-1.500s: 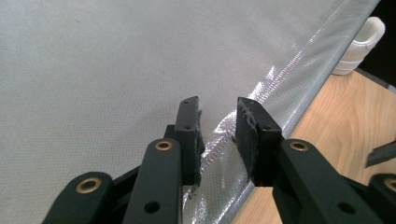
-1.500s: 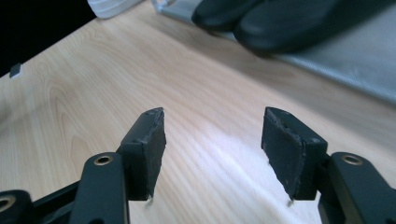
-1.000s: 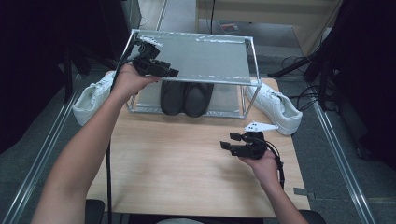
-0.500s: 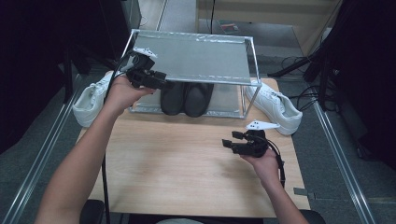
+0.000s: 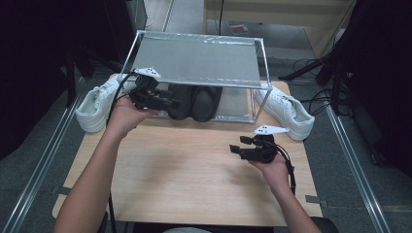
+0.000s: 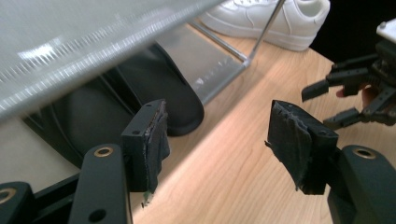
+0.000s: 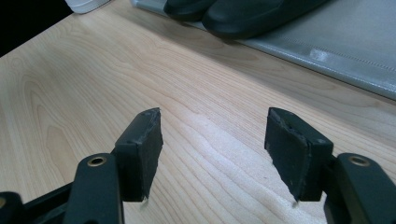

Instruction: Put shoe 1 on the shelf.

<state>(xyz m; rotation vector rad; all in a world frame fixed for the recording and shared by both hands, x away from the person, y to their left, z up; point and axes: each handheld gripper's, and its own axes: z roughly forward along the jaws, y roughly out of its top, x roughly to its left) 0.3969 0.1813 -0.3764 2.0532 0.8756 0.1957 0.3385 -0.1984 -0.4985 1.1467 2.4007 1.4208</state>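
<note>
A pair of black shoes [image 5: 194, 99] [image 6: 154, 88] [image 7: 243, 11] stands on the lower shelf of a two-tier metal rack [image 5: 194, 60]. My left gripper [image 5: 172, 101] [image 6: 219, 130] hovers at the rack's front left, just under the top shelf's edge, with its tips beside the left black shoe. Its jaws have just been opening and hold nothing. My right gripper [image 5: 237, 145] [image 7: 215, 140] [image 6: 327, 105] rests low over the wooden table [image 5: 184, 165] at the right, open with nothing between its pads, pointing toward the rack.
One white sneaker [image 5: 97, 104] lies left of the rack and another white sneaker [image 5: 286, 109] [image 6: 266, 18] lies to its right. The rack's thin metal legs [image 5: 253, 104] stand at its corners. Dark floor and cables surround the table.
My left hand has come down from the top shelf's left corner to the front of the lower shelf, nearer the black shoes, and its jaws spread wider. The right hand stayed put.
</note>
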